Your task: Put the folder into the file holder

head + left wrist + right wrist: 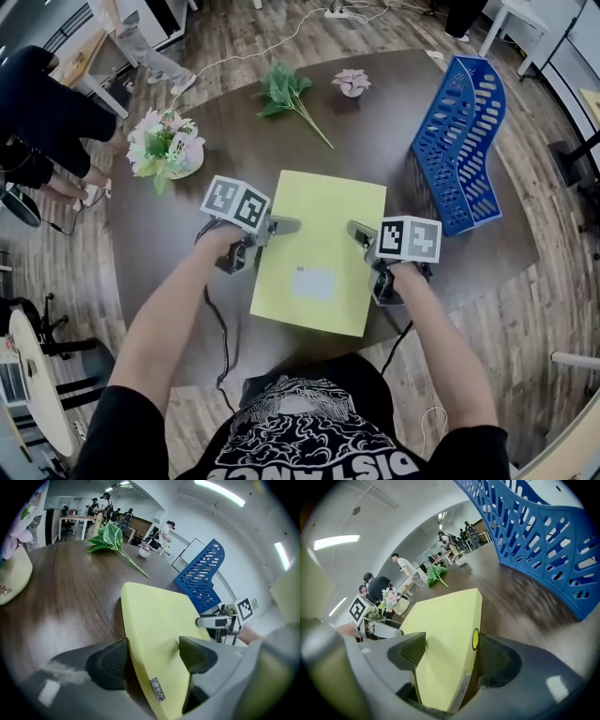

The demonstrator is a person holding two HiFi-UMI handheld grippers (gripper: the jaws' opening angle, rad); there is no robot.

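Head view: the yellow folder (319, 253) lies by the worktop's near edge, left gripper (281, 225) and right gripper (361, 232) on opposite sides, the blue file holder (459, 141) at the right edge. The pickup stage, I'd say. Left gripper view: jaws pinched on the folder's edge. Right gripper view: same clamp, and only here the holder's slotted wall looms close. Next: lift, tip upright, carry right.

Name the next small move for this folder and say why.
Probably lift the yellow folder and carry it right toward the blue file holder, tipping it upright on the way. The left gripper and right gripper each clamp one side edge, and the holder stands apart, to the folder's far right.
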